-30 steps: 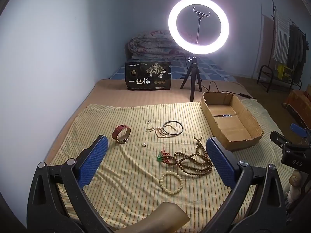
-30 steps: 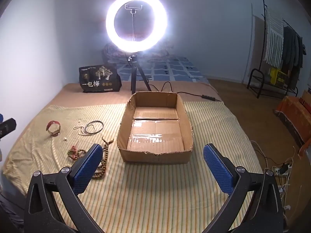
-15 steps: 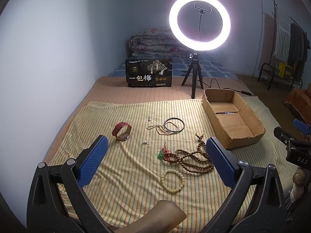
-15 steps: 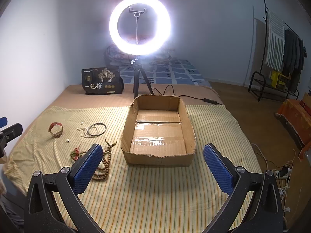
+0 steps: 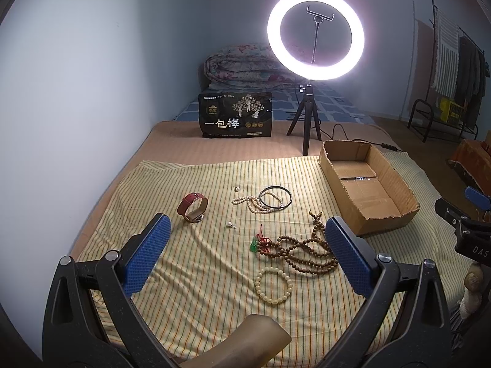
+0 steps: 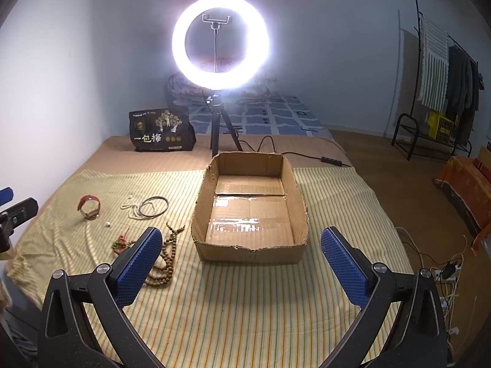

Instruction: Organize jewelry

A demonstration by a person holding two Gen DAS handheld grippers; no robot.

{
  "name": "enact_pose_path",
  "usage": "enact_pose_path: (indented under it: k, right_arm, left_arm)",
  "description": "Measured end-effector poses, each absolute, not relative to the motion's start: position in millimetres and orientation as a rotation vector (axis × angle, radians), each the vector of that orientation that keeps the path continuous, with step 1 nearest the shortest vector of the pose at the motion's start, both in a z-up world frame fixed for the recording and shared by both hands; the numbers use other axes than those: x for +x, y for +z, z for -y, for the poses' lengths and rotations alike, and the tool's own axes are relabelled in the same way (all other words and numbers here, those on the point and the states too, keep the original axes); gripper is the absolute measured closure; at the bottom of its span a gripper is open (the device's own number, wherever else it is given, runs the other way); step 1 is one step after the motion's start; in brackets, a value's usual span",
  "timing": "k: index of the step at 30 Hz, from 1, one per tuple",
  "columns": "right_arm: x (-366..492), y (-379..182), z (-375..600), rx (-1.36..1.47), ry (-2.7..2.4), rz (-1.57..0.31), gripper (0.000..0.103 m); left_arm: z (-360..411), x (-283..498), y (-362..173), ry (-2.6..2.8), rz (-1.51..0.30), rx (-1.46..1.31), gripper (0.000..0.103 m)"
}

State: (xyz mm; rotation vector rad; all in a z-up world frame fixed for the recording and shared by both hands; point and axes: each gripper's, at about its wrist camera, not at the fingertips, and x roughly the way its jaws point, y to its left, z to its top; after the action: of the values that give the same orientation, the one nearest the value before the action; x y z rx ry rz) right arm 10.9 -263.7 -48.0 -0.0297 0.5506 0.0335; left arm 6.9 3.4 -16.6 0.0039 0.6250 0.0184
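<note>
Jewelry lies spread on a striped yellow cloth (image 5: pixel 196 276): a red-strapped watch (image 5: pixel 192 206), a pearl necklace (image 5: pixel 250 202) under a dark bangle (image 5: pixel 275 197), a long brown bead string (image 5: pixel 303 248) with a green pendant (image 5: pixel 254 246), and a cream bead bracelet (image 5: pixel 273 282). Two small pearl earrings (image 5: pixel 230 224) lie loose. My left gripper (image 5: pixel 245 254) hangs open above the beads and bracelet, holding nothing. An empty cardboard box (image 6: pixel 250 211) sits in front of my open right gripper (image 6: pixel 241 260).
A lit ring light on a tripod (image 5: pixel 314 40) stands behind the box, its cable (image 6: pixel 294 153) trailing right. A black printed bag (image 5: pixel 235 115) and a rolled quilt (image 5: pixel 245 67) sit further back. A clothes rack (image 6: pixel 442 86) and floor cables (image 6: pixel 442 270) are at the right.
Both grippers have pulled back and risen slightly, so the jewelry and the box sit a little further away in each view. Nothing on the cloth has moved.
</note>
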Motion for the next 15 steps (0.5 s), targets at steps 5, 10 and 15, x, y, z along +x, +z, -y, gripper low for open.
enact_pose_path:
  k: [5,10,15]
  right_arm:
    - [11.0,-47.4,262.3,-0.029,0.034,-0.546,0.000]
    - [10.0,-47.6,261.9,-0.030,0.037,-0.543,0.000]
    - [9.9,-49.2,260.5,-0.032,0.038,-0.544,0.000]
  left_arm:
    - [-3.8,7.0,-17.3,0.018,-0.626,0.004,0.001]
    - [-3.1,6.8,-17.1,0.020,-0.626,0.004,0.001]
    - [-2.9,6.7,-16.6,0.020,-0.626,0.004,0.001]
